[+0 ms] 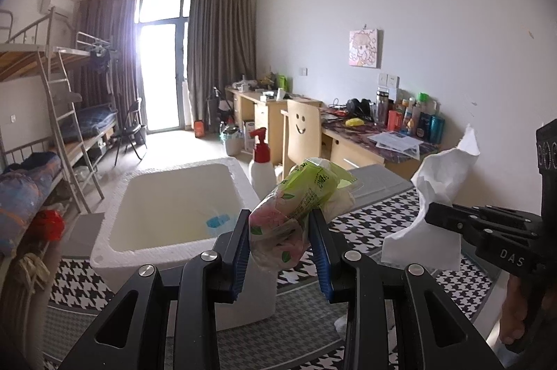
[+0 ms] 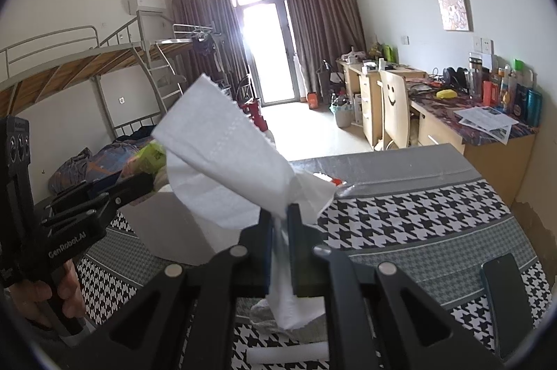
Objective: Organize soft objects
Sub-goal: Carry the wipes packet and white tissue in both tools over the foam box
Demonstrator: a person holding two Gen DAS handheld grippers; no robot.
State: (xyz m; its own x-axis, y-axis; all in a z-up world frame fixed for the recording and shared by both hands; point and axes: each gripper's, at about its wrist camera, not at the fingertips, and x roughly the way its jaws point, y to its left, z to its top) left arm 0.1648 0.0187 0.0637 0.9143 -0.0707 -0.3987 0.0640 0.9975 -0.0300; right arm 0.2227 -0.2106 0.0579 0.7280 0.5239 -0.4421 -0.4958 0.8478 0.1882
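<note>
In the left wrist view, metal bunk beds with slatted wooden bases line the far left wall, a rumpled quilt on the lower one. Next comes a white foam box, thick-walled, matte and rectangular, standing on a cloth woven in black-and-white houndstooth with grey bands. A small blue piece lies on the box's floor. Behind its far corner stands a white spray bottle with a red trigger head.

The left gripper is held just in front of the box. Its blue ribbed pads are part-way closed and pinch a tissue pack, a soft, crinkled plastic sleeve printed green at the top and pink-floral lower down, squeezed in at the waist where the pads press. The pack sticks up and tilts right, above the box's near right corner.

Further right, a wooden chair with a smiley cut-out faces a long desk crowded with bottles.

At the far right the right gripper has its jaws pressed together on a white paper towel. The sheet is thin, embossed and twisted at the pinch, fanning upward into a broad flap and hanging limp below the pads, held in the air over the cloth.
</note>
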